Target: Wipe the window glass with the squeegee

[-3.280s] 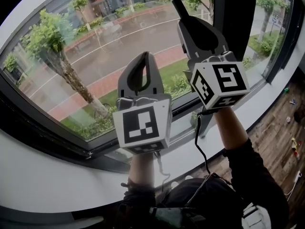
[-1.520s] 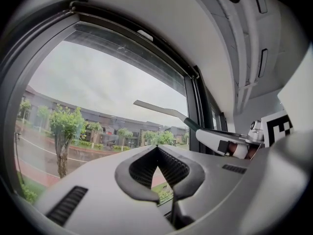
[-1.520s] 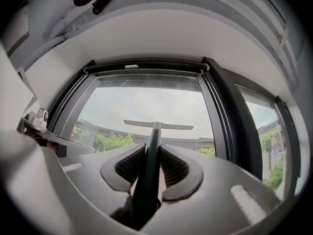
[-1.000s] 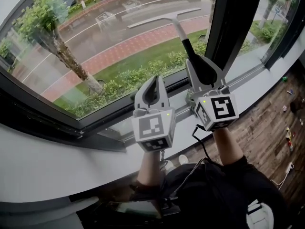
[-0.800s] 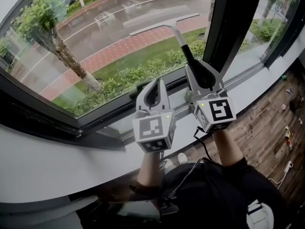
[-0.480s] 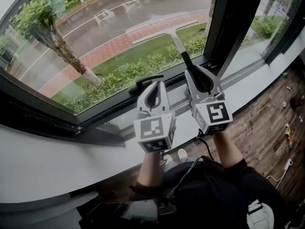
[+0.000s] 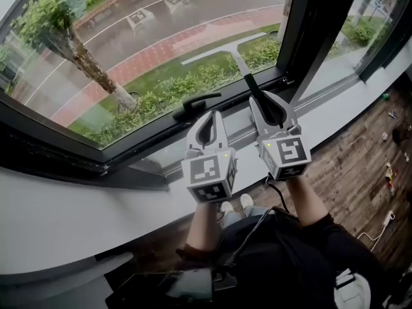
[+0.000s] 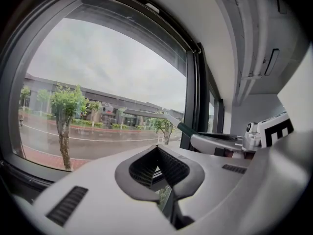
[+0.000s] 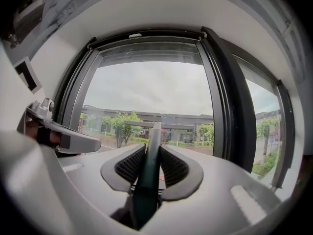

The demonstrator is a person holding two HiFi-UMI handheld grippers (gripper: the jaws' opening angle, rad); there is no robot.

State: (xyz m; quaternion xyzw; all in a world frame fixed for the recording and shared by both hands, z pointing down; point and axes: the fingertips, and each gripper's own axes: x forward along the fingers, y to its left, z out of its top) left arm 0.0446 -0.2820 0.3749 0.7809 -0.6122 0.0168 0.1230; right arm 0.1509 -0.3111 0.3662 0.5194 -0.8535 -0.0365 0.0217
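Window bay over a white sill (image 7: 77, 205); wet street and trees beyond the window glass (image 7: 148, 37).
Squeegee (image 7: 239, 62): dark handle clamped between the jaws of right gripper (image 7: 268, 103), blade crosswise low on the pane, just above the bottom frame (image 7: 129, 140) and near the window handle (image 7: 194, 105). Left gripper (image 7: 207, 122): jaws together, nothing between, just beside the right one, off the glass. Progress, as judged: one pass close to its lower end; no streaks or suds visible, so wiped share not determinable; further passes probably outstanding.
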